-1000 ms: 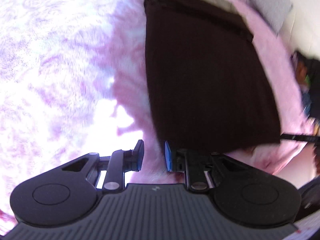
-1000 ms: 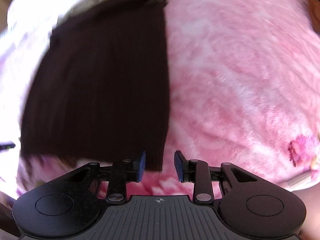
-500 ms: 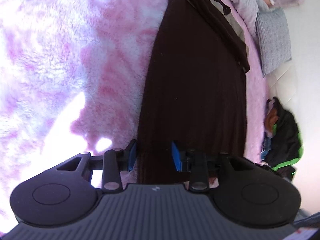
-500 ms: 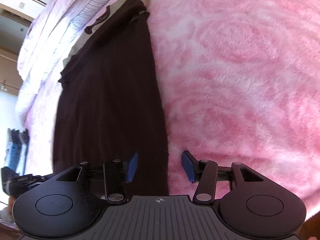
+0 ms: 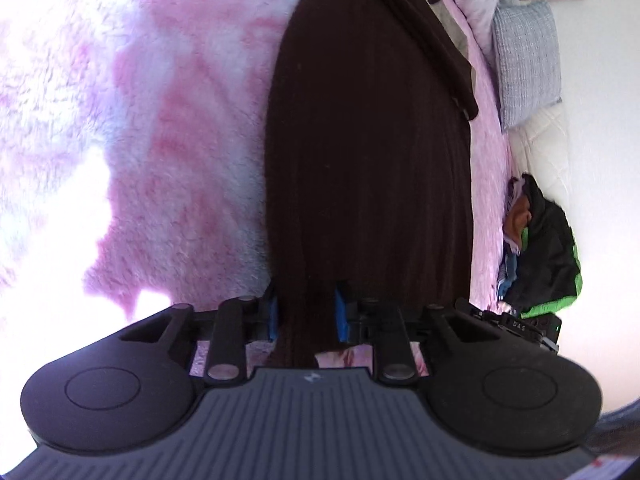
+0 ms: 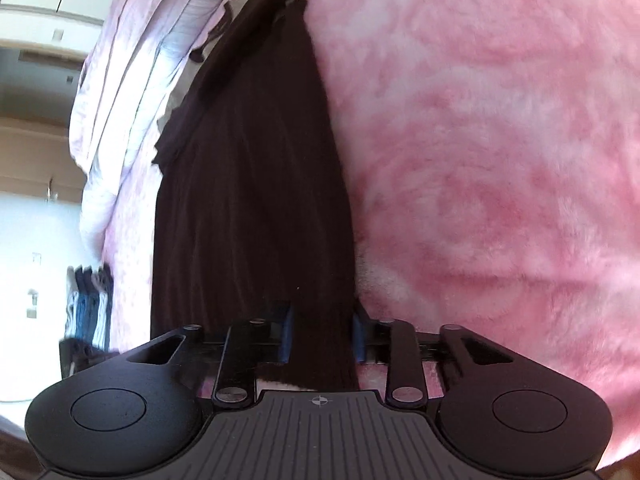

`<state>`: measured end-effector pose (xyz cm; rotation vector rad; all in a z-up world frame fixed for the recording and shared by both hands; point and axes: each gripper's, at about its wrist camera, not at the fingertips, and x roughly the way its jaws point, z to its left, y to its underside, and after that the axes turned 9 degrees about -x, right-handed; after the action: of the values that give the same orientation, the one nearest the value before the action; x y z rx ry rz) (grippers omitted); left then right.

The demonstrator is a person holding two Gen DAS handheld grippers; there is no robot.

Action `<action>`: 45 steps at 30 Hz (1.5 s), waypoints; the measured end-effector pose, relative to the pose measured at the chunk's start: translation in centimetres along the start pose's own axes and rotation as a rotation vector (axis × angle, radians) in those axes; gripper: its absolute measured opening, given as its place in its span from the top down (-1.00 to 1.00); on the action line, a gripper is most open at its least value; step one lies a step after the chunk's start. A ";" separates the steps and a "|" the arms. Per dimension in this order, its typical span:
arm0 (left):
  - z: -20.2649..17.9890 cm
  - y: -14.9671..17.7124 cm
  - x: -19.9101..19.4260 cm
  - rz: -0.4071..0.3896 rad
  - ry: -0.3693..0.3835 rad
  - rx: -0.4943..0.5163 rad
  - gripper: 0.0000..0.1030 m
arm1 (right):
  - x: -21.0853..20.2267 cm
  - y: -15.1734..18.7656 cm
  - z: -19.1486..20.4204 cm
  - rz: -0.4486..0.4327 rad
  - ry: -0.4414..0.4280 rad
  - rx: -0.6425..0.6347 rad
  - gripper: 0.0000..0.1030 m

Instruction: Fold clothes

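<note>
A dark brown ribbed garment lies flat and stretched lengthwise on a fluffy pink blanket. My left gripper is at the garment's near left corner. Its blue-padded fingers stand apart, one on each side of the cloth's edge. In the right wrist view the same garment runs away from me. My right gripper straddles its near right corner in the same way, fingers apart with cloth between them. The far end of the garment is bunched into a folded band.
A grey pillow and pale bedding lie beyond the garment. A black and green bundle sits off the blanket's right side. In the right view a pale pink quilt lies left, with hanging clothes below it. Pink blanket fills the right.
Both grippers have dropped low and slid forward onto the garment's near corners. The cloth now sits between each pair of fingers, and the gaps have narrowed a little.
</note>
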<state>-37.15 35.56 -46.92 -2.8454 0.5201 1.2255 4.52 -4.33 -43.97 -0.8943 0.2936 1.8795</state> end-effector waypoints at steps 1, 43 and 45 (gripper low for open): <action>0.1 -0.1 0.0 -0.003 -0.002 -0.010 0.80 | 0.2 -0.3 -0.1 -0.004 0.000 0.017 0.82; -14.8 -19.6 -4.3 -0.420 0.052 0.113 0.43 | 0.3 -25.3 11.3 -0.274 0.024 -0.116 -0.19; -14.6 -21.4 -3.7 -0.427 -0.010 0.084 0.43 | 1.2 -26.4 10.7 -0.306 0.086 -0.118 -0.27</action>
<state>-22.79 55.04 -36.97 -2.6789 -0.0398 1.1054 22.10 15.04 -32.63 -1.0395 0.0910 1.5901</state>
